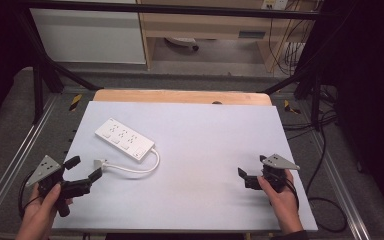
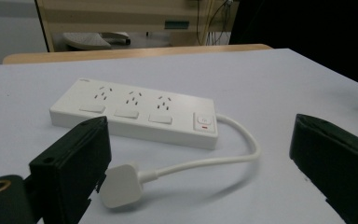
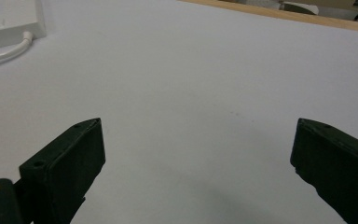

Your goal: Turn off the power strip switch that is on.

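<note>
A white power strip (image 1: 125,138) with three sockets and a switch lies at an angle on the left half of the pale mat (image 1: 205,145). Its short cable (image 1: 145,169) curls round to a white plug (image 1: 100,163) lying flat. My left gripper (image 1: 84,168) is open just left of that plug. In the left gripper view the plug (image 2: 120,185) lies by the left jaw, with the power strip (image 2: 135,114) beyond and the gripper (image 2: 200,128) holding nothing. My right gripper (image 1: 252,166) stands open over bare mat at the right; its own view (image 3: 196,126) has nothing between the jaws.
The wooden table edge (image 1: 180,96) runs along the far side of the mat. Black frame struts (image 1: 40,75) stand at both far corners. Loose cables (image 1: 325,200) trail on the floor at the right. A corner of the power strip (image 3: 9,18) lies far off at the top left.
</note>
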`<action>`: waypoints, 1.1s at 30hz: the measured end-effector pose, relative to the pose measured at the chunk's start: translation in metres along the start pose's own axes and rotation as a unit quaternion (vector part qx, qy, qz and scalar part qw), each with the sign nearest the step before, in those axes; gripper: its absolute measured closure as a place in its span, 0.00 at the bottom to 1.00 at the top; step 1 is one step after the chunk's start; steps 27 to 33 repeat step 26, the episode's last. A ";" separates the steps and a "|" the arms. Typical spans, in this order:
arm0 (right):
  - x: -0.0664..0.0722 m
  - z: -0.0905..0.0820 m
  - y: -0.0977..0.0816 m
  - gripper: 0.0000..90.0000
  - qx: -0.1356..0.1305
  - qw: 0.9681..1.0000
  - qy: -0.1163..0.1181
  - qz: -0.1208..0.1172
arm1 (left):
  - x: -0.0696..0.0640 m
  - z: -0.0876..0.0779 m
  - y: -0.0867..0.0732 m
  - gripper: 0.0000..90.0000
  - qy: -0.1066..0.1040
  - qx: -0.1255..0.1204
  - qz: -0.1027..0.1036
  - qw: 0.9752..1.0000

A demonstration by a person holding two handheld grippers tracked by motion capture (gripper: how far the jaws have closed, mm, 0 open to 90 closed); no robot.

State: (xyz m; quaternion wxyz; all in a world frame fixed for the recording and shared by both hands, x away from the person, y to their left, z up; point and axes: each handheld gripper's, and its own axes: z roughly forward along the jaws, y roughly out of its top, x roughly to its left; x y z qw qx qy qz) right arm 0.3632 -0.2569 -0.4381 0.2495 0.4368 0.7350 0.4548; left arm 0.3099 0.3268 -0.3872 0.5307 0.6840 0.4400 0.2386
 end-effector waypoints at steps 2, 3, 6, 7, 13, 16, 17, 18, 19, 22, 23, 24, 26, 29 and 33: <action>0.000 0.000 0.000 0.04 0.000 1.000 0.000 0.000 | 0.000 0.002 -0.003 0.06 0.000 0.004 0.000 1.000; 0.000 0.000 0.000 0.04 -0.001 1.000 0.000 0.001 | 0.000 0.003 -0.005 0.06 -0.002 0.005 0.000 1.000; 0.000 0.000 0.000 0.04 -0.001 1.000 0.000 0.001 | -0.001 0.006 -0.008 0.06 0.001 0.016 0.006 1.000; 0.000 0.000 0.000 0.04 0.000 1.000 0.000 0.001 | -0.001 0.007 -0.009 0.06 -0.001 0.017 0.004 1.000; 0.000 0.000 -0.001 0.04 0.001 1.000 0.002 0.002 | -0.001 0.012 -0.015 0.07 -0.003 0.027 0.004 1.000; 0.001 0.001 -0.001 0.03 0.005 1.000 0.004 0.003 | 0.001 0.016 -0.020 0.07 -0.006 0.037 0.008 0.999; 0.001 0.002 -0.002 0.03 0.008 1.000 0.004 0.001 | 0.001 0.018 -0.023 0.07 -0.006 0.043 0.007 0.999; 0.001 0.002 -0.002 0.03 0.012 1.000 0.004 0.002 | 0.000 0.020 -0.025 0.07 -0.007 0.048 0.007 0.999; 0.001 0.003 -0.003 0.03 0.017 1.000 0.002 0.002 | -0.001 0.021 -0.026 0.07 -0.009 0.053 0.008 0.999; 0.000 0.009 -0.008 0.04 0.055 0.998 -0.016 0.008 | -0.010 0.024 -0.027 0.07 -0.013 0.063 0.027 0.998; -0.001 0.011 -0.010 0.04 0.071 0.997 -0.025 0.007 | -0.014 0.024 -0.027 0.07 -0.014 0.068 0.031 0.997; -0.003 0.013 -0.012 0.04 0.085 0.996 -0.031 0.008 | -0.017 0.026 -0.028 0.07 -0.015 0.075 0.037 0.996; -0.005 0.018 -0.015 0.04 0.106 0.994 -0.037 0.017 | -0.024 0.030 -0.029 0.07 -0.025 0.088 0.051 0.995; -0.005 0.018 -0.015 0.04 0.106 0.994 -0.037 0.017 | -0.024 0.030 -0.029 0.07 -0.025 0.088 0.051 0.995; -0.005 0.018 -0.015 0.04 0.106 0.994 -0.037 0.017 | -0.024 0.030 -0.029 0.07 -0.025 0.088 0.051 0.995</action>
